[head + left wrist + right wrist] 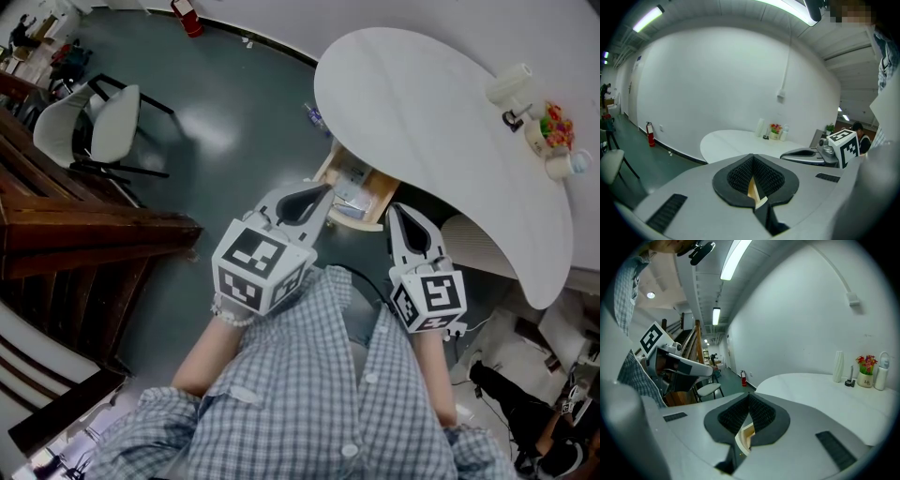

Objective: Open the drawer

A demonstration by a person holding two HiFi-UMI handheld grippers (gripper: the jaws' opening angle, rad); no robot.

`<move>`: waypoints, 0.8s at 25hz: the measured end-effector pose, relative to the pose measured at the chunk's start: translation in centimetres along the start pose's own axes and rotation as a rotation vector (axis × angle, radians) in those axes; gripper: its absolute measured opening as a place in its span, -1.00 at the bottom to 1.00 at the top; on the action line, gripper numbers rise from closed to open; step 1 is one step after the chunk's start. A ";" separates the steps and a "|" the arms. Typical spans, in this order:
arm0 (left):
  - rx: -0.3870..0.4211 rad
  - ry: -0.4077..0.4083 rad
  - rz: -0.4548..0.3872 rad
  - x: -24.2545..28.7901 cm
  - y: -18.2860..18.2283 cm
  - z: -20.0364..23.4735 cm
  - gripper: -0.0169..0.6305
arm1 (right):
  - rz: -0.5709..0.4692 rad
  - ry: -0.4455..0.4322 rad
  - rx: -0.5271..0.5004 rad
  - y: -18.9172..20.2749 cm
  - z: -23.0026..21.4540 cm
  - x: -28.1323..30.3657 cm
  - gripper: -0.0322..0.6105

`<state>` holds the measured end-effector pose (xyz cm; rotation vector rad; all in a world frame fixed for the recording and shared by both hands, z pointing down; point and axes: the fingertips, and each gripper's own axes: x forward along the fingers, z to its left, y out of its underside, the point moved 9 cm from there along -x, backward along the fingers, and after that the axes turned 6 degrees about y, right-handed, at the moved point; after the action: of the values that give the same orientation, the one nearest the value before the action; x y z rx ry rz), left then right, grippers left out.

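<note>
In the head view I see the wooden drawer (358,192) standing out from under the white table (441,122), with my left gripper (325,191) and right gripper (393,210) at its front. In the left gripper view the jaws are together. In the right gripper view they are together too.

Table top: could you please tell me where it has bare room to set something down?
The table is bare from its rounded left end across to the right edge. It is crowded only there, where the vase, flower pot and bottle stand together. The open drawer beneath its near edge already holds things.
</note>
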<state>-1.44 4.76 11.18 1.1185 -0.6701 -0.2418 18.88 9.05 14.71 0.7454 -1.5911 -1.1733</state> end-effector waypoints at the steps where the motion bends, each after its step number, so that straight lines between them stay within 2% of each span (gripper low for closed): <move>1: 0.000 -0.001 0.000 0.0 0.0 0.0 -0.96 | 0.002 -0.001 -0.002 0.0 0.0 0.0 -0.87; 20: -0.005 -0.003 0.003 -0.1 0.3 -0.1 -0.96 | -0.005 -0.021 -0.029 0.1 0.1 0.0 -0.87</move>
<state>-1.45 5.01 11.37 1.1127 -0.6730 -0.2423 18.80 9.14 14.78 0.7206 -1.5867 -1.2089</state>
